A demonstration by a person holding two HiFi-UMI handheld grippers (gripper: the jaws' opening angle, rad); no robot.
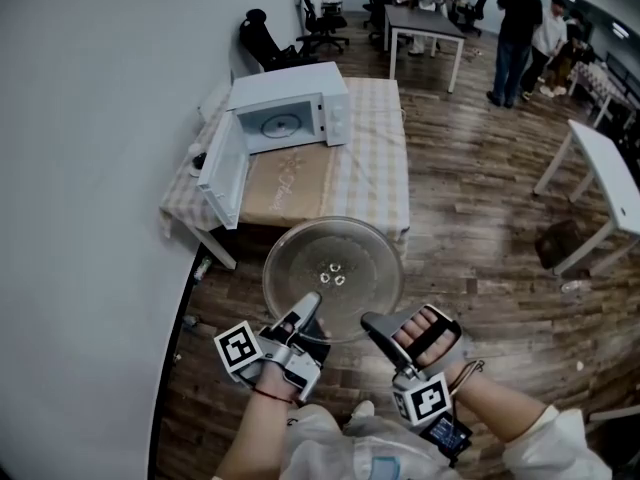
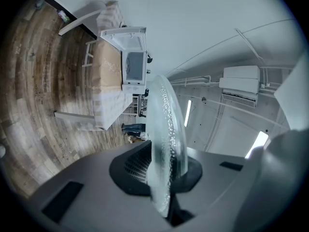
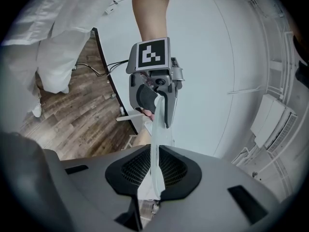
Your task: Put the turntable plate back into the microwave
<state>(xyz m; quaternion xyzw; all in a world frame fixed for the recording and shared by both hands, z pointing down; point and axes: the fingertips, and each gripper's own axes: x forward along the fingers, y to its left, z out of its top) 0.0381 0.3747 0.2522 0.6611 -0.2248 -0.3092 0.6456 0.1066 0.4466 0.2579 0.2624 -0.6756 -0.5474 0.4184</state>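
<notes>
In the head view the round glass turntable plate (image 1: pixel 333 278) hangs level over the wood floor, just short of the table. My left gripper (image 1: pixel 305 308) is shut on its near left rim and my right gripper (image 1: pixel 375 326) is shut on its near right rim. Edge-on, the plate (image 2: pixel 166 149) stands between the left gripper's (image 2: pixel 161 178) jaws. In the right gripper view the plate (image 3: pixel 155 163) is pinched in the right gripper (image 3: pixel 153 178), with the left gripper (image 3: pixel 154 88) across from it. The white microwave (image 1: pixel 290 113) sits on the table (image 1: pixel 375 158), its door (image 1: pixel 222 173) swung open to the left.
A brown mat (image 1: pixel 290 183) lies on the checked tablecloth in front of the microwave. A white wall runs along the left. White desks (image 1: pixel 610 178) stand at the right; office chairs (image 1: pixel 265 38), a grey table (image 1: pixel 425 23) and people (image 1: pixel 520 33) are at the back.
</notes>
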